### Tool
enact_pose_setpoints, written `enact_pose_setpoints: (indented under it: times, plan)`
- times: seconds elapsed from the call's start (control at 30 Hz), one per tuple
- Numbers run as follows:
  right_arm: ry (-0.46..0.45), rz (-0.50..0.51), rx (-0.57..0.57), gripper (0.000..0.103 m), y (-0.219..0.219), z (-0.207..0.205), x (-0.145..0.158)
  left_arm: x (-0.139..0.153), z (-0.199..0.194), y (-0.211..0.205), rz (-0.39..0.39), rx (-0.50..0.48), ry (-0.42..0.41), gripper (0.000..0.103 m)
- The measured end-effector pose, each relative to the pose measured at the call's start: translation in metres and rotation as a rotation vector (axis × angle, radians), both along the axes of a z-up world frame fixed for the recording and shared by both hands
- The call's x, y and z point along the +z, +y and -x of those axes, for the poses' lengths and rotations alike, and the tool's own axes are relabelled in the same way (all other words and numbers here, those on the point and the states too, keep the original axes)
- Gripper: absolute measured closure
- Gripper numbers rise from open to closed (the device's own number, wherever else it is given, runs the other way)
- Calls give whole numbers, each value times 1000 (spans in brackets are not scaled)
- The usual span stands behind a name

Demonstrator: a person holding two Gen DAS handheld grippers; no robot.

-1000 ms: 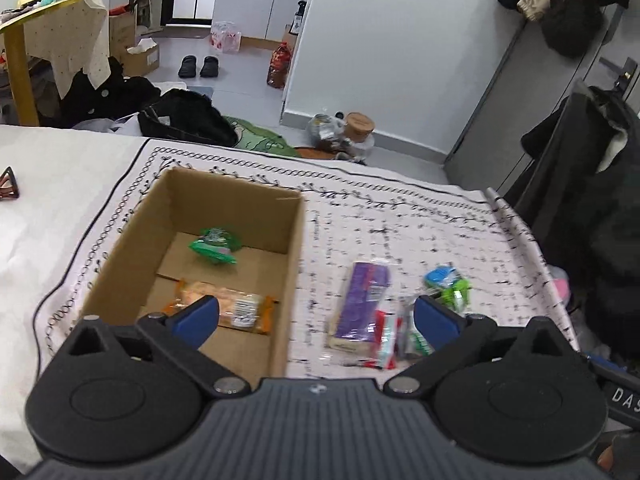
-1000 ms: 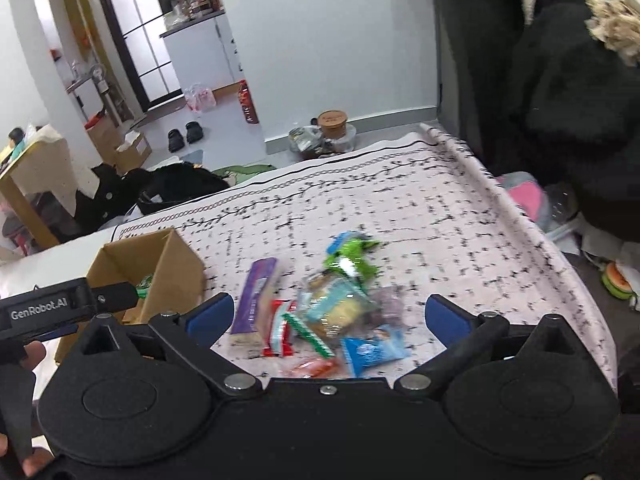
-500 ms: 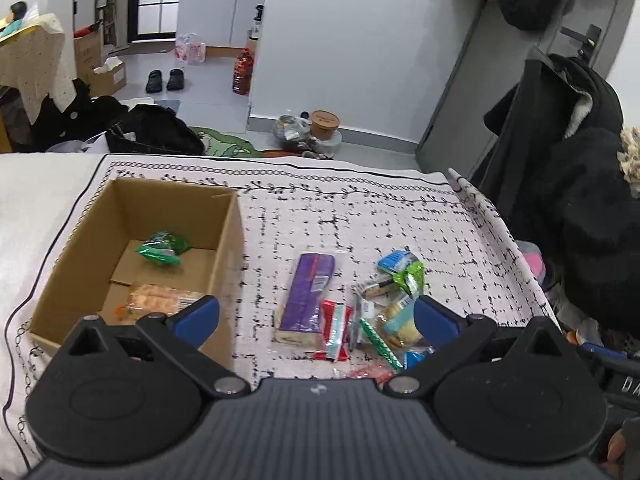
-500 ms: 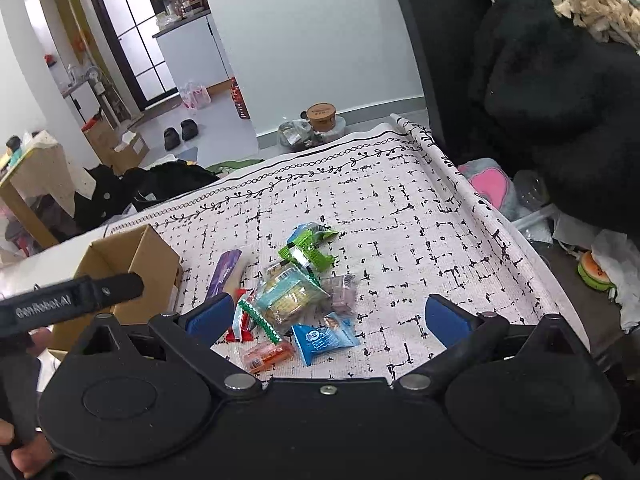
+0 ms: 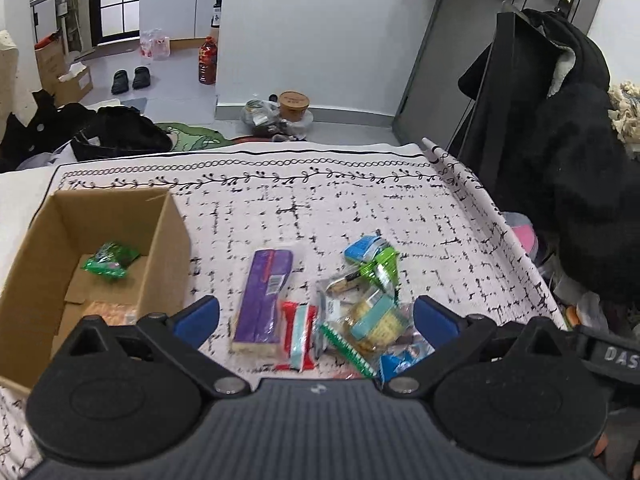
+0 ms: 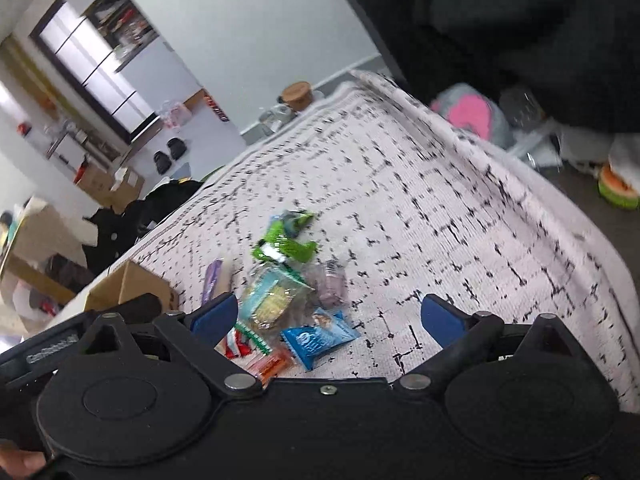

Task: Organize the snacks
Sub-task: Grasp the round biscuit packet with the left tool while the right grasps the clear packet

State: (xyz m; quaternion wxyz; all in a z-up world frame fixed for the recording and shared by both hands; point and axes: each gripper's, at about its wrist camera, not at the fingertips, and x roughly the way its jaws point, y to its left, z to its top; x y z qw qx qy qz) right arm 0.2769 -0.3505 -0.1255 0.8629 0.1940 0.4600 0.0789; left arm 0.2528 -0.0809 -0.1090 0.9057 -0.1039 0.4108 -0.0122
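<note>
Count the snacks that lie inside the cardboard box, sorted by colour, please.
Green packet: 1
Orange packet: 1
Total inside the cardboard box: 2

Both views swing onto the snack pile

My left gripper (image 5: 316, 318) has panned right from the cardboard box (image 5: 166, 248) toward the snack pile (image 5: 360, 312); my right gripper (image 6: 326, 316) has tilted, its view now blurred.
</note>
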Motion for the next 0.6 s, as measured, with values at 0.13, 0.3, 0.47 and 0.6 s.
enact_pose_setpoints:
  times: [0.13,0.3,0.47,0.6]
  plan:
    - [50,-57,-37,13,-9,-9,-14,-10,-13,-11,-12,-27,32,2]
    - [76,-80,-59,18,-10,-21,-30,-21,-25,-27,-32,-70,37,3]
    - [122,-133,-78,24,-15,-33,-42,-37,-38,-41,-43,-96,58,9]
    - [160,-191,-98,25,-20,-41,-54,-51,-47,-46,-39,-116,81,12]
